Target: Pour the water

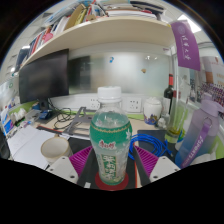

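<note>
Hand-held gripper (112,170) is clamped on my green bottle (110,140), pink pads (143,160) pressing both sides. Bottle base is hidden below the fingers. Bottle upright, long axis vertical, white cap (110,97) pointing up.

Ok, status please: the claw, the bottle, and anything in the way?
Claw shut on green bottle, held upright. White-capped jar right behind it, white cup beyond. No pour yet.
</note>
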`<state>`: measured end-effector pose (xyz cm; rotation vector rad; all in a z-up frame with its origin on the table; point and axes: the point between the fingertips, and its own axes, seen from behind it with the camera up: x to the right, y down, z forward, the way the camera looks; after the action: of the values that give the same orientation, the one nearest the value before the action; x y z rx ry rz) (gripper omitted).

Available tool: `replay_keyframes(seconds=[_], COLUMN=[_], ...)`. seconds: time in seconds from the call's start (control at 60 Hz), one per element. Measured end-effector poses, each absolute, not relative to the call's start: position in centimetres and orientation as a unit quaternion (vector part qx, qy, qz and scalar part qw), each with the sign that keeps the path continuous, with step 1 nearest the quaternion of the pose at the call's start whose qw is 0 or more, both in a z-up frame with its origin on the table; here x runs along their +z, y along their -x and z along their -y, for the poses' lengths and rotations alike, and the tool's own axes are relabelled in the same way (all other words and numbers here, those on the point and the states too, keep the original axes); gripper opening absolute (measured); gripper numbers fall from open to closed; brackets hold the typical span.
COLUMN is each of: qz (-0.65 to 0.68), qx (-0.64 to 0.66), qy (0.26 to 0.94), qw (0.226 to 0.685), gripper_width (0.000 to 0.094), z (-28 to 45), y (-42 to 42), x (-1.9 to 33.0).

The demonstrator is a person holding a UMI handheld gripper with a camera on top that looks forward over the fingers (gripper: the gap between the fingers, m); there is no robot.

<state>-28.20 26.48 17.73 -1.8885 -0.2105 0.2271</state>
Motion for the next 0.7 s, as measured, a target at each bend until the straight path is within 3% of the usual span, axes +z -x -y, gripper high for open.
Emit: replay_keyframes(seconds=[0.033, 0.183, 0.433, 0.7], qz=[0.083, 0.066, 0.049, 0.058], qx=[0.095, 0.073, 0.058, 0.059], qy=[0.814, 0.837, 0.848, 0.824], qw=[0.567, 0.539, 0.525, 0.561], gripper_width=[0.0874, 0.0852, 0.0854, 0.0853], z=[-25.9, -20.7, -11.6, -6.8], y=[28.0, 27.1, 30.5, 34.7], x=[17.2, 17.6, 24.0, 31.2])
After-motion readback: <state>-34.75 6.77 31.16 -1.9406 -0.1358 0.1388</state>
